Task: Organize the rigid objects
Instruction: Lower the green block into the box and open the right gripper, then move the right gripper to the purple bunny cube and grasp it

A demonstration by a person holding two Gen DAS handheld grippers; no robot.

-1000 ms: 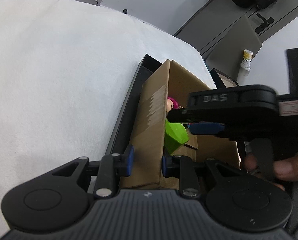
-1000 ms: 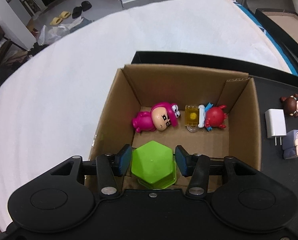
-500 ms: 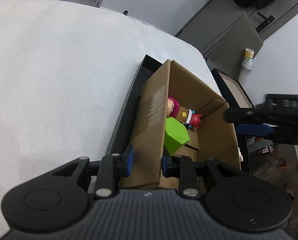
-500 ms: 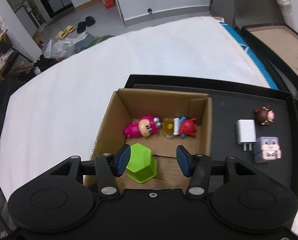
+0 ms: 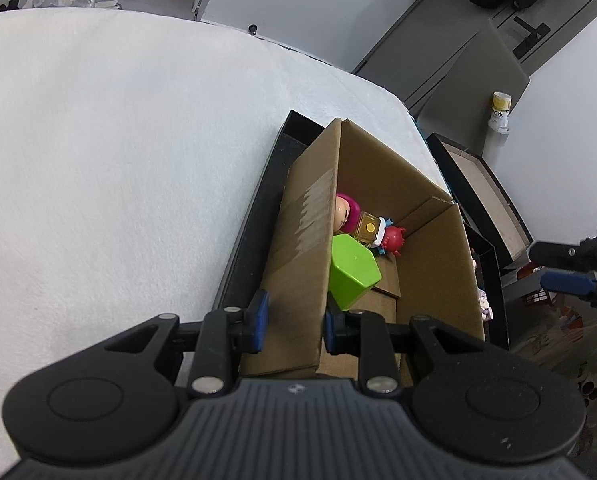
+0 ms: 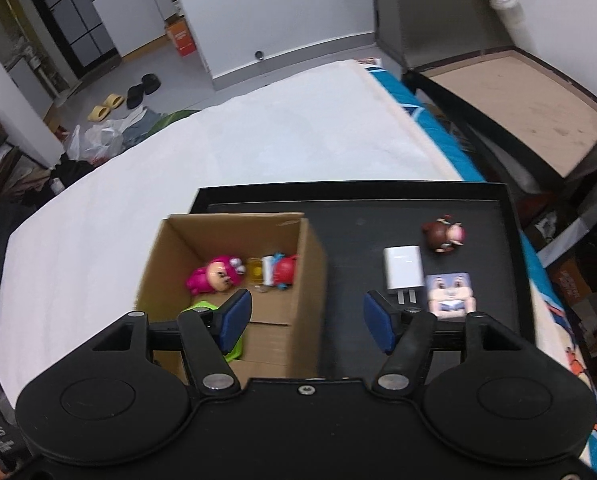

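A cardboard box [image 5: 302, 240] [image 6: 310, 264] stands on a black tray [image 6: 350, 232]. Inside lie a green hexagonal block [image 5: 352, 270] [image 6: 206, 305], a pink figure [image 5: 344, 210] [image 6: 214, 276], a yellow piece [image 5: 368, 228] and a red crab toy [image 6: 284, 268]. My left gripper [image 5: 294, 320] is shut on the box's near wall. My right gripper [image 6: 306, 320] is open and empty, raised above the tray right of the box. On the tray lie a white charger [image 6: 404, 270], a brown figure [image 6: 444, 234] and a blue-grey rabbit cube [image 6: 450, 290].
The tray rests on a white-covered surface [image 5: 118, 152]. A second black tray with a brown bottom [image 6: 534, 108] stands to the right. Floor clutter and shoes [image 6: 138, 92] lie beyond the far edge.
My right gripper let go of the green block into the box, opened wide, rose and moved right toward the tray's loose items. My left gripper has kept its hold on the box wall.
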